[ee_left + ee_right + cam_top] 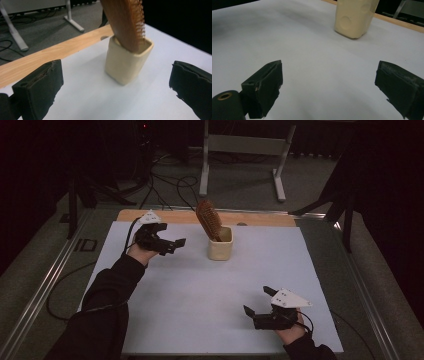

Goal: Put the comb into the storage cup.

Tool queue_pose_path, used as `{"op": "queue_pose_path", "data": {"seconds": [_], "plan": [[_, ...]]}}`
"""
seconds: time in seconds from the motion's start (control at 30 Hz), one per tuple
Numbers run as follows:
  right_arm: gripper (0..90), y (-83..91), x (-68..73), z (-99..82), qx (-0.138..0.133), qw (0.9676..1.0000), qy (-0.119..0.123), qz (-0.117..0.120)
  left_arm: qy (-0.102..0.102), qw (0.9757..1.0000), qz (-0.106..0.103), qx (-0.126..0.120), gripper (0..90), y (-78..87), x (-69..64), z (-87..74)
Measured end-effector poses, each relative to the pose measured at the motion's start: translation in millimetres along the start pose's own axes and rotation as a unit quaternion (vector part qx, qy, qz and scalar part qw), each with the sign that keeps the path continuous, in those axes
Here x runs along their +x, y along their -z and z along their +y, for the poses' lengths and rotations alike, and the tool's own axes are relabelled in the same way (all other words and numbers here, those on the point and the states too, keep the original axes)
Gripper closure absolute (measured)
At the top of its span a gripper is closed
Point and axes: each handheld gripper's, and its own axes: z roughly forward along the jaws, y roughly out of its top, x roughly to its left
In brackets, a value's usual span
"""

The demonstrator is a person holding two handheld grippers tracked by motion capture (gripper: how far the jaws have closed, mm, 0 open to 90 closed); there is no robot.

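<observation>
Hairbrush [209, 220]: wooden, brown, standing handle-down in the cream cup [220, 245], head leaning back and to the left, bristles facing right in the left gripper view [140, 17].
Place: far half of the white mat [200, 295], near the middle, just short of the bare wooden strip [175, 216] at the far edge.
Handling, brush: likely light and stiff; smooth wood back probably a little slick under rubber pads; bristles springy, poor to pinch.
Where to grip, brush: across the flat back and the bristle side low on the head, or on the neck just above the cup rim; a straight lift along the lean judged best to avoid dragging the cup.
Handling, cup: squarish, glossy, looks ceramic or hard plastic, so possibly fragile and slippery; top-heavy with the brush leaning out, apt to tip left.
Where to grip, cup: across two opposite flat walls, low down, to steady it.
Left gripper [172, 244]: held above the mat just left of the cup, aimed at it; jaws spread wide, nothing between them.
Right gripper [257, 302]: near right part of the mat, well apart from the cup; jaws likewise wide apart and empty.
In the way: nothing on the mat between either gripper and the cup; trailing cable [131, 231] behind the left hand, clear of the path.
Surroundings: white table legs [280, 170] and floor cables beyond the far edge, dark room around.
</observation>
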Motion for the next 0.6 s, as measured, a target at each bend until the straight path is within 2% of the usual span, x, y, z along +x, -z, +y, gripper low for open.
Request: {"op": "queue_pose_path", "data": {"seconds": [0.17, 0.27, 0.4, 0.6], "plan": [[7.7, 0.1, 0.6, 0.4, -0.001, 1.0000, 0.001, 0.000, -0.007, 0.9999, 0.007, 0.008, 0.1, 12.4, -0.8, -8.8], [7.7, 0.2, 0.5, 0.6, -0.001, 1.0000, 0.002, -0.001, -0.010, 0.9999, 0.007, 0.004, 0.1, 20.2, -1.5, -14.7], [7.7, 0.0, 0.7, 0.6, -0.001, 1.0000, 0.002, -0.001, -0.008, 1.0000, 0.000, 0.005, 0.1, 28.9, -2.5, -22.8], [7.7, 0.2, 1.4, 1.2, -0.002, 1.0000, 0.004, -0.001, -0.020, 0.9997, -0.006, 0.008, 0.1, 38.4, -8.2, -35.5]]}}
